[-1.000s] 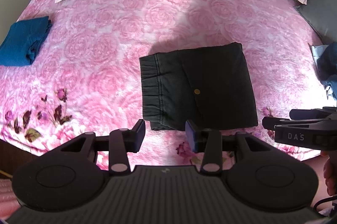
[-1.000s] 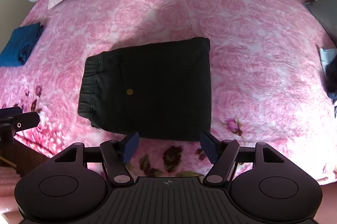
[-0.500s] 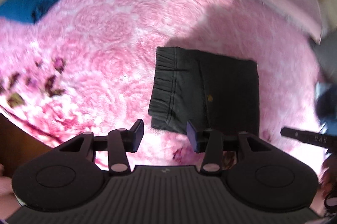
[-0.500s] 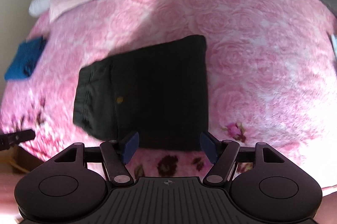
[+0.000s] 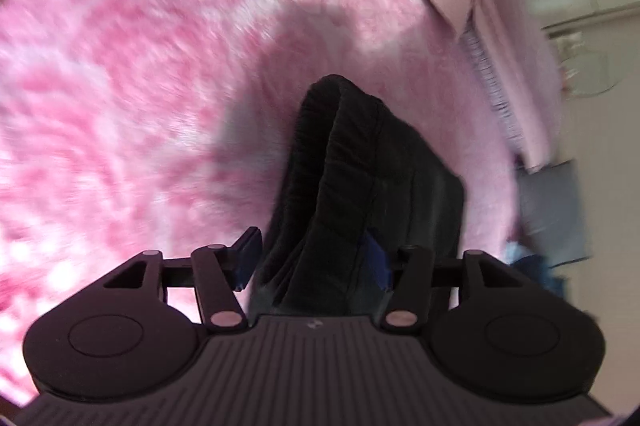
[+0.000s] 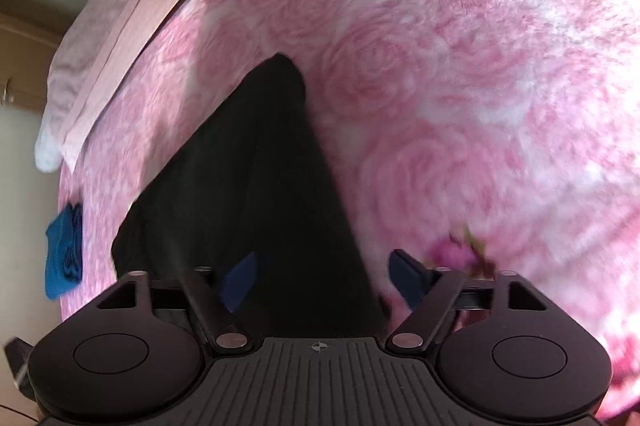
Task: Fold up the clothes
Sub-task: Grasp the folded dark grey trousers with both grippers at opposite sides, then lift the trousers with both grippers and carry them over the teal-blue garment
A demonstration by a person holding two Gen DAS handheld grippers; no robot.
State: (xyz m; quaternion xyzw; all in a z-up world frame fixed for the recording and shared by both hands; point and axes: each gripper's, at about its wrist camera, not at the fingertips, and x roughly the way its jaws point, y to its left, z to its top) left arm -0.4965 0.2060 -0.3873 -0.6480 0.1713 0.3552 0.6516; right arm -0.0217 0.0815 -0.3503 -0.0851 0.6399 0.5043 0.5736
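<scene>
Both tools are pitched steeply down at the pink rose-patterned bed (image 6: 460, 65), each rolled to one side. Left tool (image 5: 312, 258) — jaws opening, the elastic waistband end of the folded black trousers (image 5: 360, 165) between its fingers at lower centre, not clamped. Right tool (image 6: 324, 278) — jaws opening wide, astride the trousers' (image 6: 256, 165) opposite edge, released. A blue garment (image 6: 64, 250) lies at the frame's left edge.

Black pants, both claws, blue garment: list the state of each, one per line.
Black pants: folded, on the bed, an edge inside each claw.
Left claw: opening, waistband end between its jaws.
Right claw: opening, pants edge between its jaws.
Blue garment: folded, lying apart.
</scene>
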